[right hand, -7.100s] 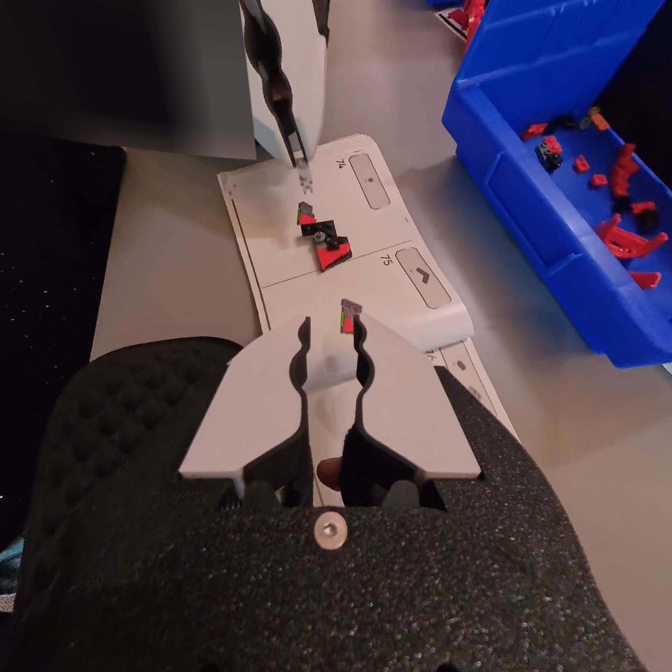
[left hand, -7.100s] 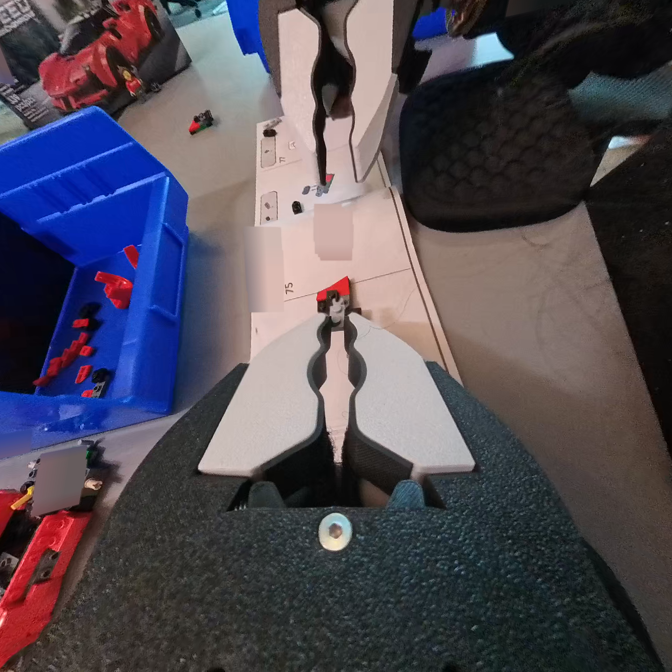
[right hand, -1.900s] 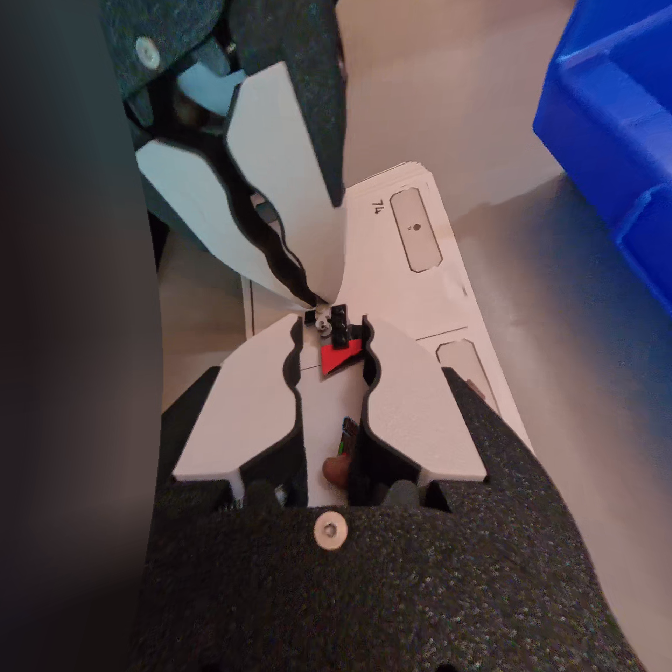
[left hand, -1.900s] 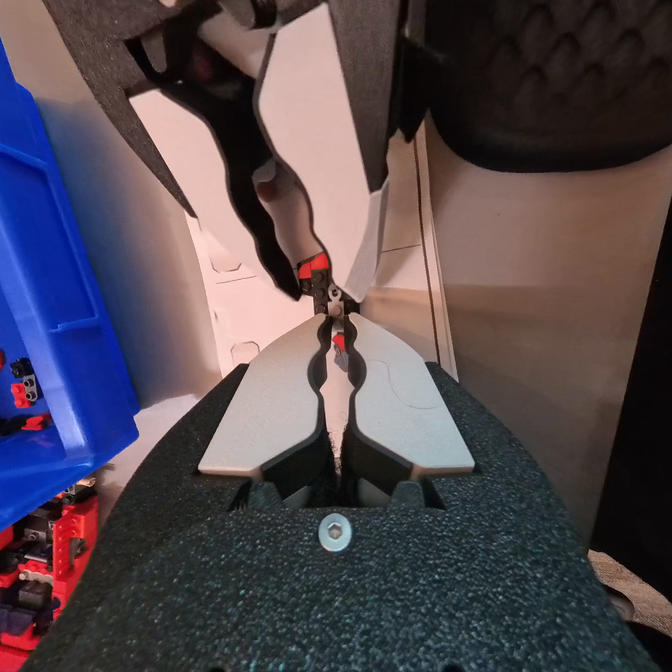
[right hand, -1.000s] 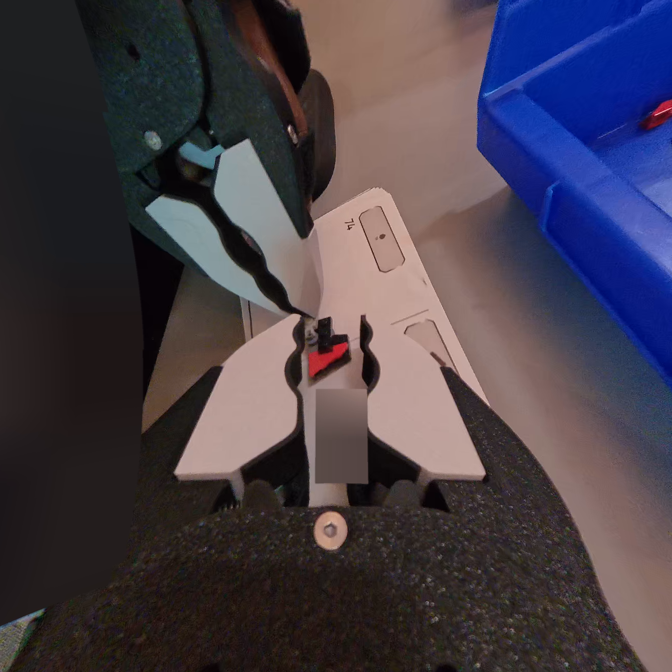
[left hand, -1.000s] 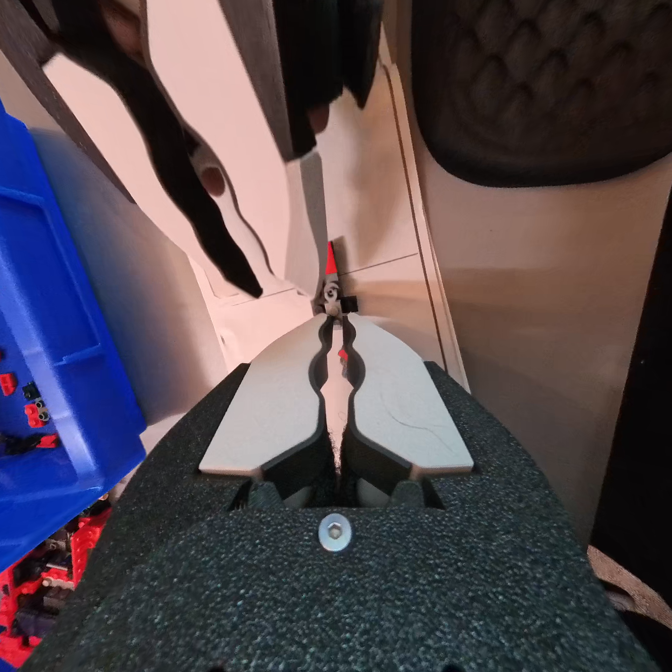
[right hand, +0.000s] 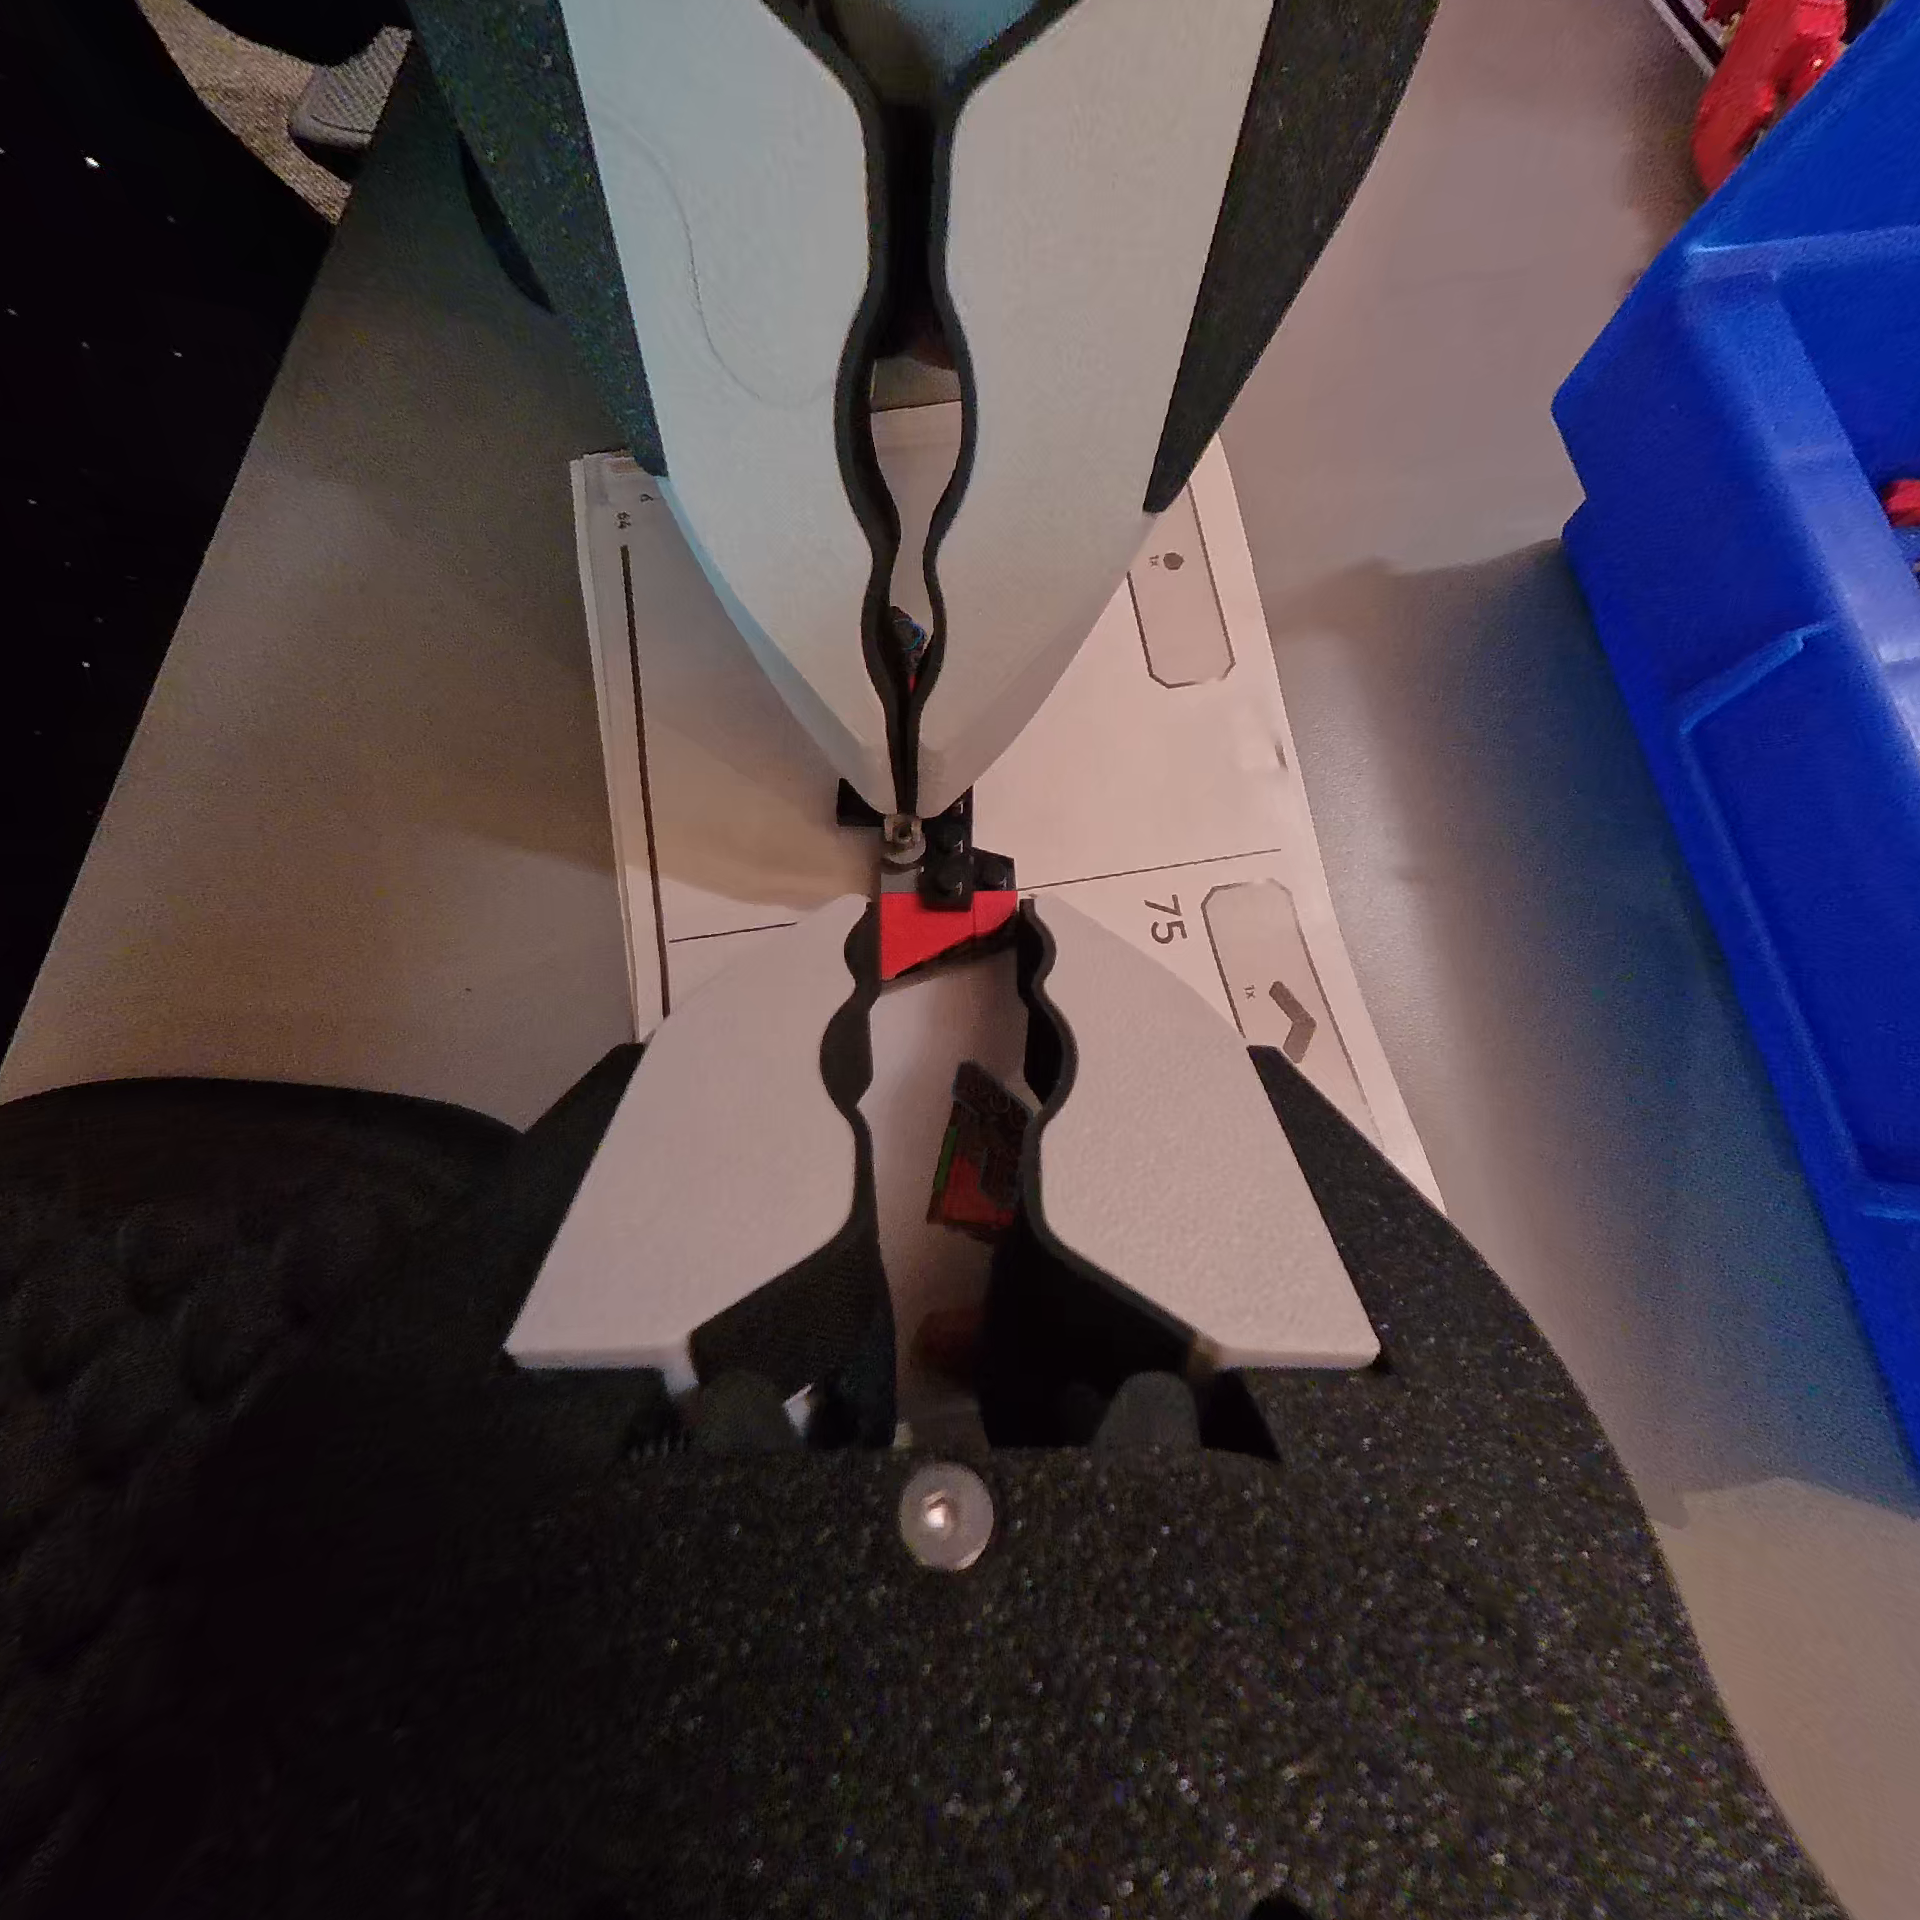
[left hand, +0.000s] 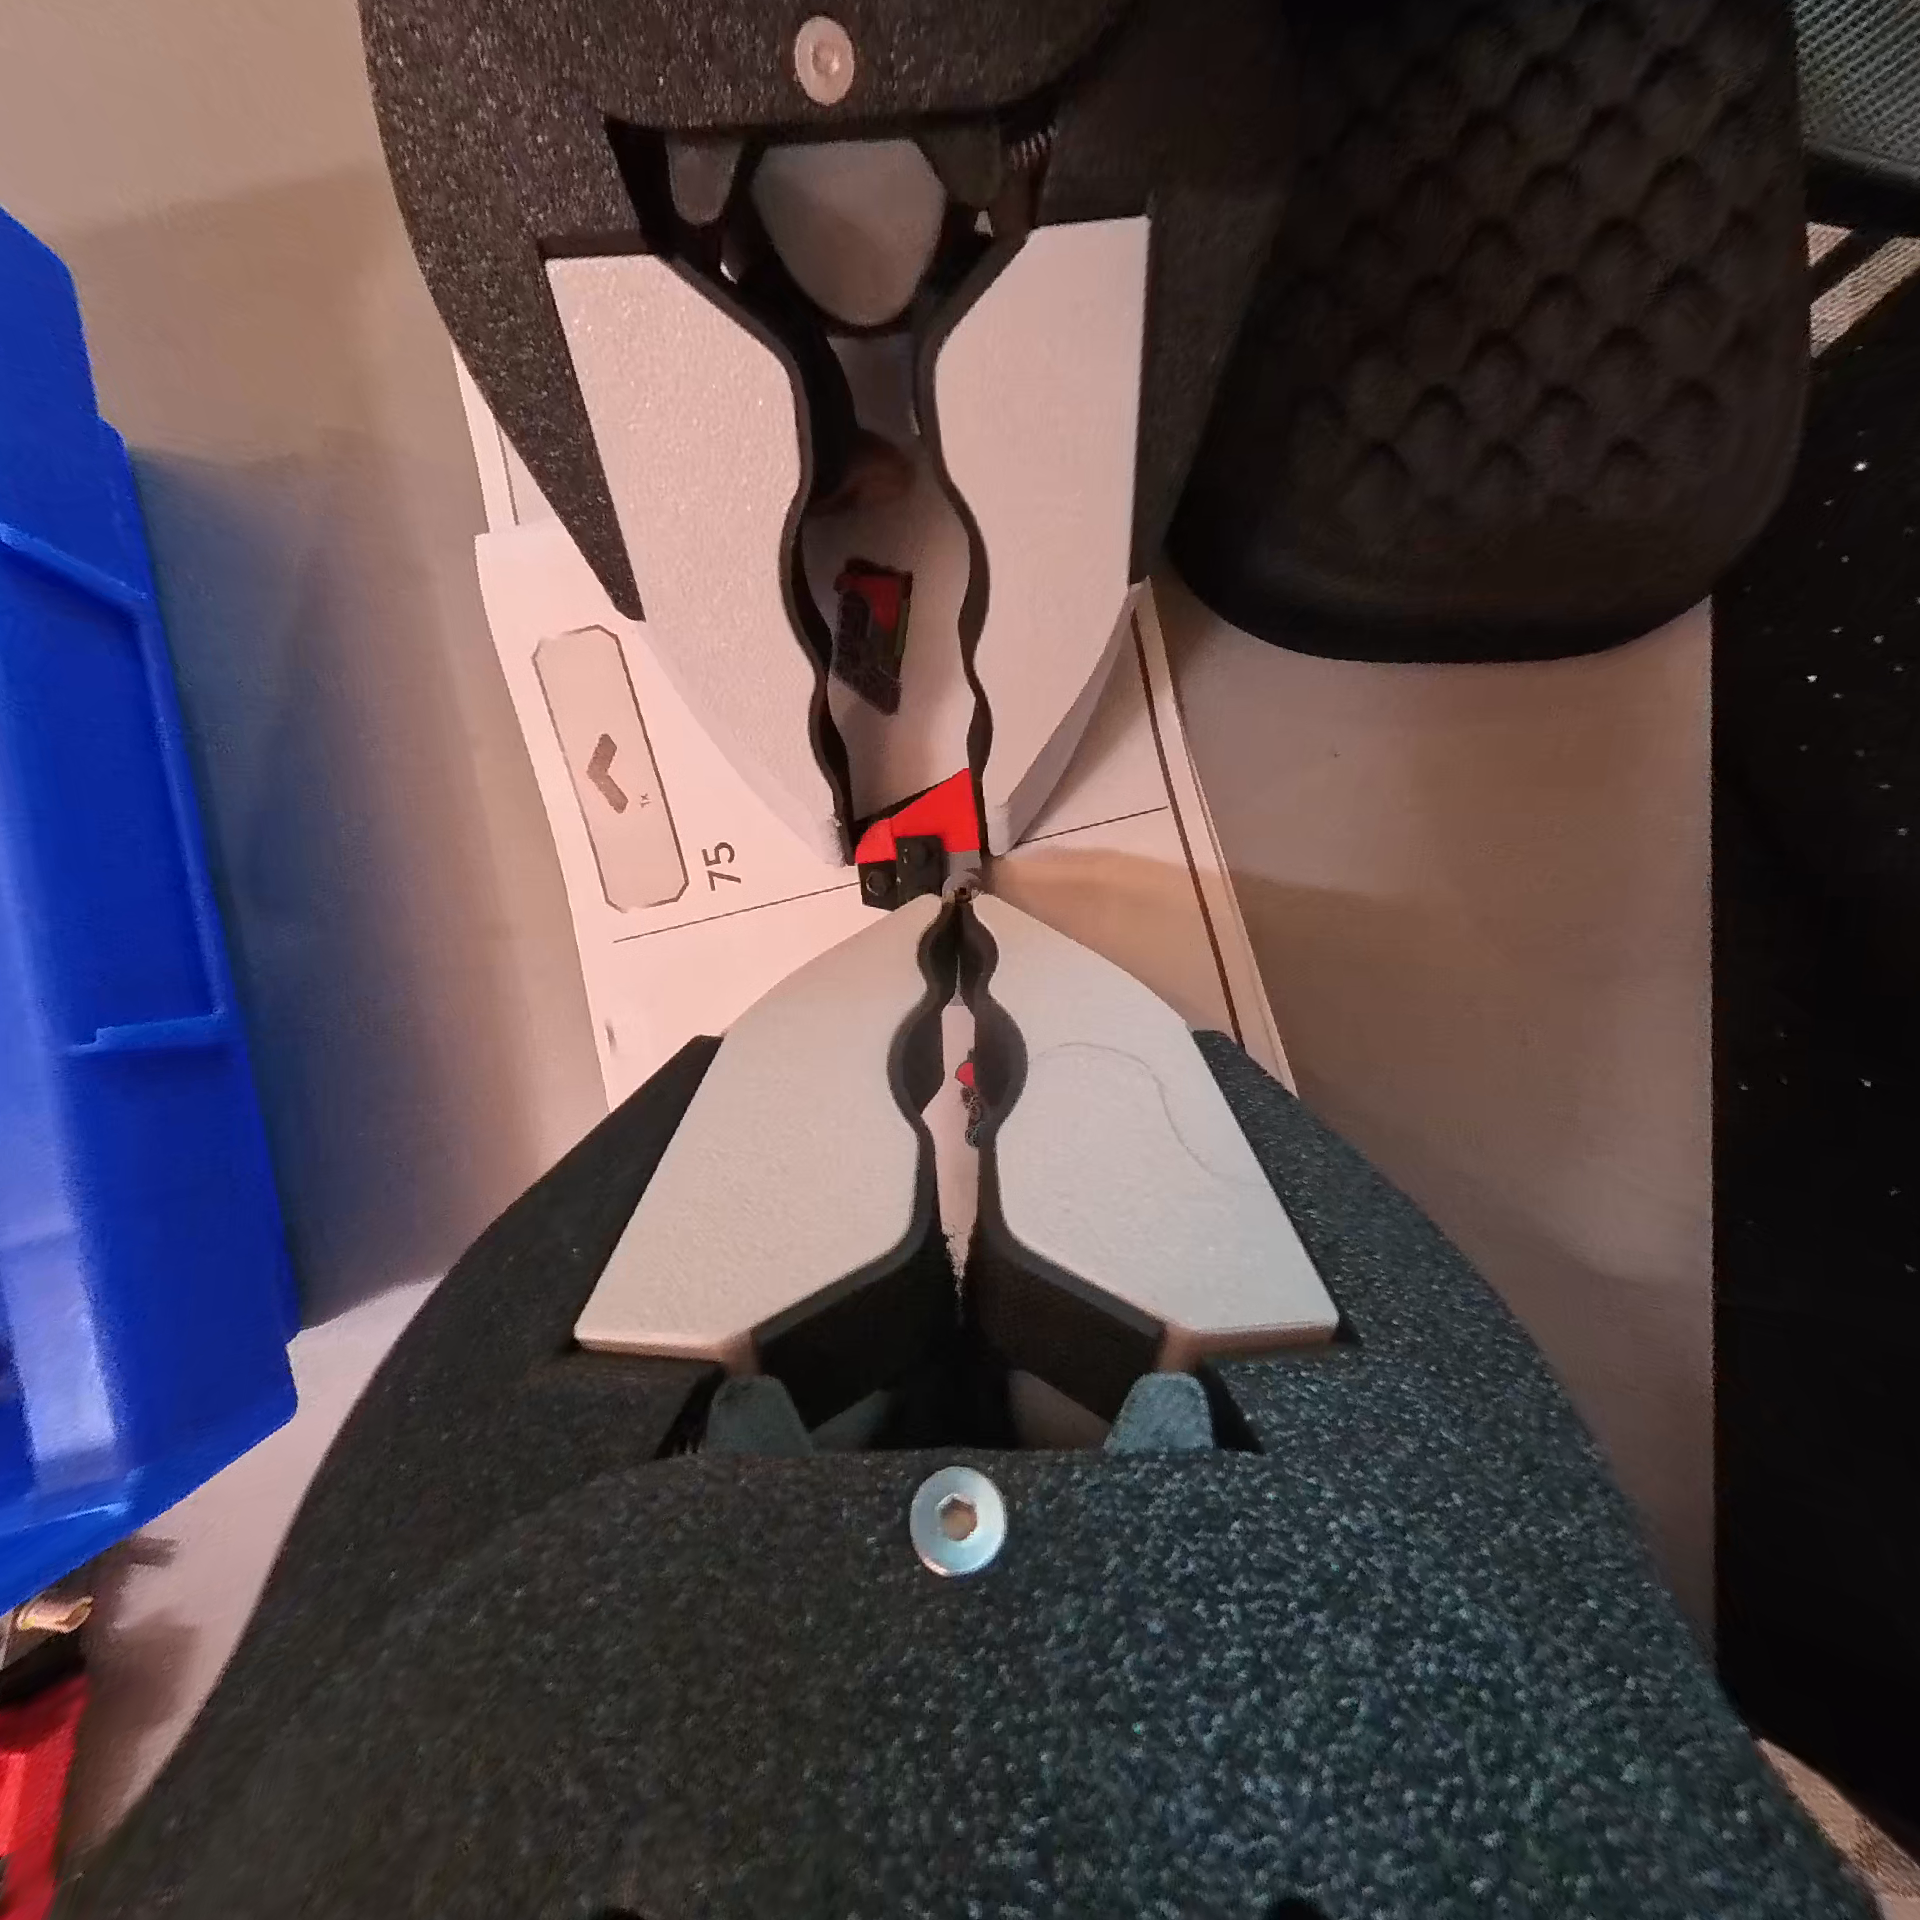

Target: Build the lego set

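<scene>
Facing each other tip to tip over the instruction booklet (right hand: 1132, 821), the two tools share one small red-and-black lego sub-assembly (right hand: 935, 914), and the coming move turns on that line. The piece lies straight ahead of each hand-held gripper, so its long axis runs roughly from one set of tips to the other. The left hand-held gripper (left hand: 956, 909) has its fingers pressed nearly together, pinching the grey-and-black end of the piece right at the tips. The right hand-held gripper (right hand: 940, 920) stands spread, its fingers flanking the red wedge end; whether the pads actually touch the wedge I cannot tell. Both are about equally near the piece, though only the left one clearly holds it. In my judgement the next move is a closing or pressing of the right tool along that shared line, and any sideways push could twist the piece out of the narrow left pinch.

The piece hangs just above the open booklet page, which lies on a pale surface (right hand: 312, 727). A blue bin (right hand: 1766, 623) stands well to the right tool's right, with red loose parts behind it. A dark quilted cushion (left hand: 1507, 364) crowds the opposite side, so sideways room is limited
</scene>
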A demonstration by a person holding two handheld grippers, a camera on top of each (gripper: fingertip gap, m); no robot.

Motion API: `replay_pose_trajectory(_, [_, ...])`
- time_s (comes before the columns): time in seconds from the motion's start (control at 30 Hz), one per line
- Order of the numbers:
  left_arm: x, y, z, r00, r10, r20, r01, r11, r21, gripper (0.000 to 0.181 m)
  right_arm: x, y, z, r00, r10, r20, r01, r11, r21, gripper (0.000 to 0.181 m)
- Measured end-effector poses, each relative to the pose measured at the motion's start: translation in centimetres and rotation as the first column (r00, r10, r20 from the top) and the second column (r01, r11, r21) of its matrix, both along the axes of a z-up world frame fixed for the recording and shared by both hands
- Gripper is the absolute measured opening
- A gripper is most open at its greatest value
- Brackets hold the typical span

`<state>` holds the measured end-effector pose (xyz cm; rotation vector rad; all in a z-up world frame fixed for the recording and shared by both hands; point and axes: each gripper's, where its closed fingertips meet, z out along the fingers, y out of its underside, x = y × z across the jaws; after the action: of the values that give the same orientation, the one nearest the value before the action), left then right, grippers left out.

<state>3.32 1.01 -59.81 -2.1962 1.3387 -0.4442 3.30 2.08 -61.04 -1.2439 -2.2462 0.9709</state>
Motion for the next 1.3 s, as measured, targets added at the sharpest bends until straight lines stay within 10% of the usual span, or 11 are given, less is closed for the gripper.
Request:
replay_pose_trajectory(0.77, [-1.1, 0.8, 3.1, 0.997, 0.046, 0.054, -0.049, 0.997, 0.055, 0.000, -0.2, -0.2, 0.0, 1.000, -0.031, -0.003, 0.031, 0.999, -0.030, 0.025])
replay_pose_trajectory(1.3, [0.3, 0.0, -0.1, 0.999, -0.002, -0.046, 0.003, 1.000, 0.021, 0.000, -0.2, -0.2, 0.0, 0.999, -0.039, -0.001, 0.039, 0.999, -0.017, 0.025])
